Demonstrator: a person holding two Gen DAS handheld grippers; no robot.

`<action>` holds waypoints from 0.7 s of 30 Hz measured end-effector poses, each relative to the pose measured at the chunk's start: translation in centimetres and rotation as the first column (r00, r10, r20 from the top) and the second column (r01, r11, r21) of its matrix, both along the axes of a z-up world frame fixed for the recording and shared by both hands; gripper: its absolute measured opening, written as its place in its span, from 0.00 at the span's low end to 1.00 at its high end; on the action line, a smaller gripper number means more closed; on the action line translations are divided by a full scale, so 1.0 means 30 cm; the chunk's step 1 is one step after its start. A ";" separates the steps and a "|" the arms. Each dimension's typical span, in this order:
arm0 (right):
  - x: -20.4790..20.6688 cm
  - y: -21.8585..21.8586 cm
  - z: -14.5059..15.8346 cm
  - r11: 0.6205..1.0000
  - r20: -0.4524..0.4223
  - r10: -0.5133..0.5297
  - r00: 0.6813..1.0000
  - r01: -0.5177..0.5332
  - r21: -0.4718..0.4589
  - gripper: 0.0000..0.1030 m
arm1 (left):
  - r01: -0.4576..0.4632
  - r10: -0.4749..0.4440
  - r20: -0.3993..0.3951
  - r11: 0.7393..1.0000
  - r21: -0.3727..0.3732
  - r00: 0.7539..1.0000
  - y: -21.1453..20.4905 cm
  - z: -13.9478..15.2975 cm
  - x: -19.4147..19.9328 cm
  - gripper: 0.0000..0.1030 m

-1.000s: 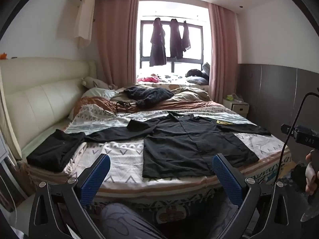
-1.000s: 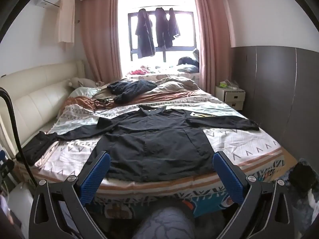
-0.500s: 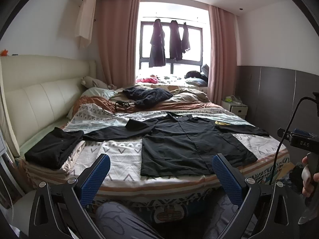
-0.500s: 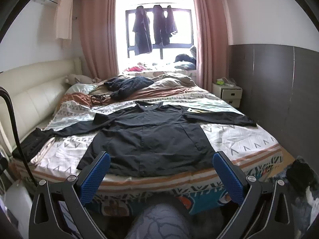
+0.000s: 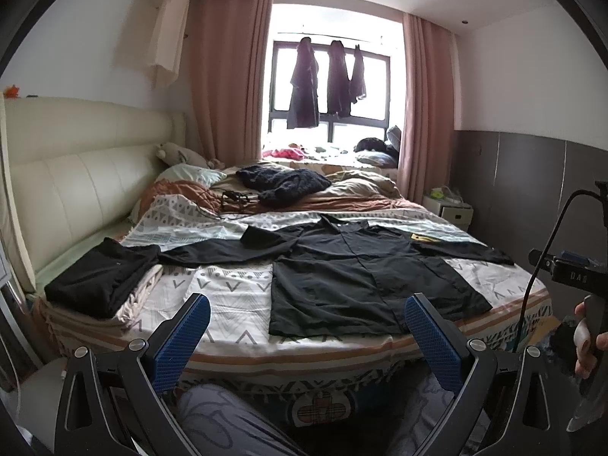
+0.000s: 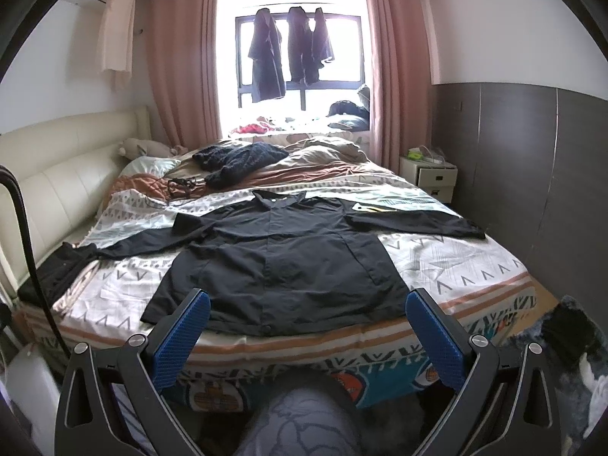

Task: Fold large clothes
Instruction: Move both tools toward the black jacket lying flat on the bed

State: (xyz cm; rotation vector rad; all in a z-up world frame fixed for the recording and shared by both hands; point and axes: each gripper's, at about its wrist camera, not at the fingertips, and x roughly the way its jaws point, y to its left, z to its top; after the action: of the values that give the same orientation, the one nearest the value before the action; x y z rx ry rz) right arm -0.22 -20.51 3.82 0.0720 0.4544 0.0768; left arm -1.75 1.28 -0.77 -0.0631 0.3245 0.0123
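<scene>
A large black shirt (image 5: 353,277) (image 6: 281,262) lies flat on the patterned bed cover, front up, collar toward the window, both sleeves spread out sideways. Its hem reaches the near edge of the bed (image 6: 342,342). My left gripper (image 5: 304,326) is open and held off the bed's near edge, nothing between its blue pads; the shirt's hem lies just beyond. My right gripper (image 6: 307,323) is open too, centred before the hem, holding nothing. The right-hand device and a person's hand (image 5: 587,336) show at the right edge of the left wrist view.
A folded black garment (image 5: 98,281) rests on a cream stack at the bed's left near corner. A dark knit heap (image 6: 239,159) and a rumpled duvet lie at the far end. A white nightstand (image 6: 429,174) stands right. A person's knee (image 6: 304,421) is below the grippers.
Both views have tilted slightly upward and drawn back a little, so the bed sits lower in frame. The shirt has not moved and both grippers stay open.
</scene>
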 end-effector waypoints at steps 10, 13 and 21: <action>0.000 0.014 -0.009 1.000 0.002 -0.006 1.000 0.006 -0.019 1.00 | 0.000 0.000 -0.017 1.000 -0.025 1.000 0.029 -0.017 0.016 1.00; 0.000 0.012 -0.010 1.000 0.002 -0.005 1.000 0.005 -0.020 1.00 | 0.001 -0.001 -0.007 1.000 -0.028 1.000 0.035 -0.020 0.009 1.00; -0.004 0.035 -0.014 0.999 -0.003 -0.017 1.000 0.017 -0.044 1.00 | 0.003 -0.003 0.001 0.999 -0.043 1.000 0.046 -0.031 -0.006 1.00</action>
State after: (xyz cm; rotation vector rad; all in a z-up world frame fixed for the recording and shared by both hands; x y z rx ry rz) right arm -0.35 -19.47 3.41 0.0325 0.4582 0.0498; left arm -1.92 2.67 -1.70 -0.1051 0.3236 0.0019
